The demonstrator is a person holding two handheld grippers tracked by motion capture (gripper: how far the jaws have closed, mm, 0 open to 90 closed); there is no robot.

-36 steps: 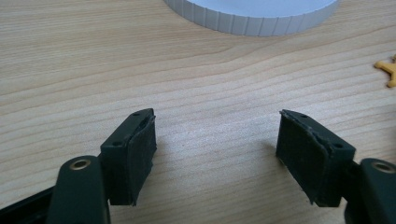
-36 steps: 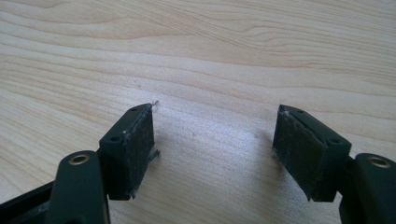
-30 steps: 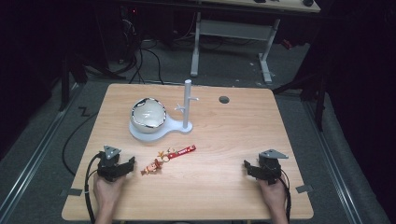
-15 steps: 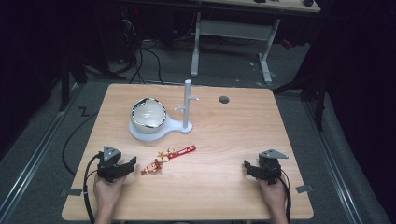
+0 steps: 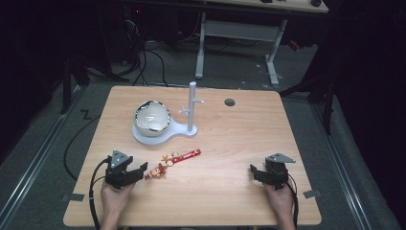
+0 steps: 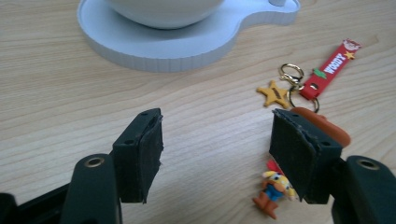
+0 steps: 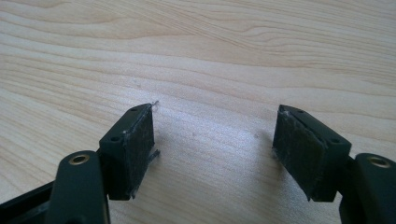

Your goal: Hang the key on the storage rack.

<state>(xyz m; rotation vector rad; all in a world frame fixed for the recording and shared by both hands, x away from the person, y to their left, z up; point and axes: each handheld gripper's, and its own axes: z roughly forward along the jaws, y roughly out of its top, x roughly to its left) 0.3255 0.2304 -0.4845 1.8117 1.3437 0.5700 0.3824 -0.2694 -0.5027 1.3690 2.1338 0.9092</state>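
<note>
- High view: the keychain (image 5: 172,160) is seen at lower centre-left, its long axis slanting up-right, just right of the left gripper (image 5: 140,169); the right gripper (image 5: 253,171) lies well apart.
- Left gripper view: the jaws, just narrowed, stand released; the keychain (image 6: 299,116) sits off-centre, behind the right-hand jaw.
- Right gripper view: released jaws are seen over bare table (image 7: 210,56).

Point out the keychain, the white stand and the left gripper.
keychain (image 5: 173,160), high view, on the gold rings at its middle.
white stand (image 5: 192,106), high view, on its upright post.
left gripper (image 6: 217,154), left gripper view, midway between its fingertips.
</note>
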